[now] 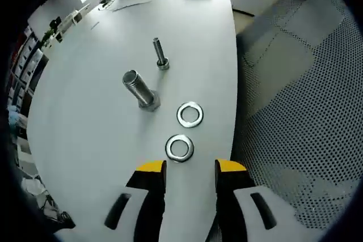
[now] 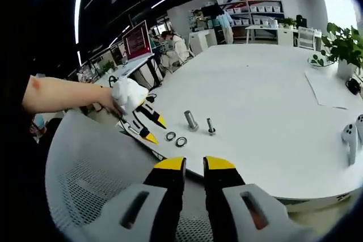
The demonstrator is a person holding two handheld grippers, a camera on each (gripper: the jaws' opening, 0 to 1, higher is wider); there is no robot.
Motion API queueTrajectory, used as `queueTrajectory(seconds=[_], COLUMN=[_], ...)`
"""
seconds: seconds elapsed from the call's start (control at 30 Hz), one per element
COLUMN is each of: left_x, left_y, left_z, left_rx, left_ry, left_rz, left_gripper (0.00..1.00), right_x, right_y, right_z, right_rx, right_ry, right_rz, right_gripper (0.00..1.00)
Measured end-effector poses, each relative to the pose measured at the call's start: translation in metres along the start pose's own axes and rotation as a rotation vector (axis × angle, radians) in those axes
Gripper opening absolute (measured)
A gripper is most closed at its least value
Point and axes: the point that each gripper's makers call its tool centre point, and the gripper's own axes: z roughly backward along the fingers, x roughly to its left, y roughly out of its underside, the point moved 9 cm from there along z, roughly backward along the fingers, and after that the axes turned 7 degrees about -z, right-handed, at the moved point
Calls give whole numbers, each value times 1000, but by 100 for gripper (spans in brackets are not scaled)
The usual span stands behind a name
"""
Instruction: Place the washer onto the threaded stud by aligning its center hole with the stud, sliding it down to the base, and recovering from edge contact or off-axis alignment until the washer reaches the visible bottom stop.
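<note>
Left gripper: two black jaws with yellow tips, set into white moulded housings, each housing carrying a dark oblong slot. Right gripper: same build, yellow-capped black jaws, white shells with grey recessed slots; the right-side slot shows a small orange-red mark. In the right gripper view, the far left gripper reads as slim black fingers with yellow points on a white body. Hand on it wears a white glove; the forearm is bare, no sleeve visible.

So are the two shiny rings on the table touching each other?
Apart. The left gripper view shows a strip of white table between the near washer and the far washer.
</note>
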Motion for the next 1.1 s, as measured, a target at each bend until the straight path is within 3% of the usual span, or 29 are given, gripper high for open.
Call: queueTrajectory(seconds=[0.3, 0.33, 0.47, 0.67, 1.1], left_x=[5, 4, 9, 9, 9], left_y=[-3, -5, -6, -12, -12], left_z=[-15, -16, -16, -17, -15], left_rx=[112, 96, 123, 187, 198], left_ry=[-12, 13, 41, 49, 57], left_rz=[-89, -94, -52, -62, -65], left_gripper=[32, 32, 33, 33, 34], right_x=[0, 0, 0, 0, 0], right_y=[0, 0, 0, 0, 0], right_z=[-1, -1, -1, -2, -2], right_rx=[3, 5, 10, 14, 15], right_ry=[-5, -6, -10, -10, -10], right_rz=[-1, -1, 0, -4, -8], right_gripper=[16, 16, 16, 16, 16])
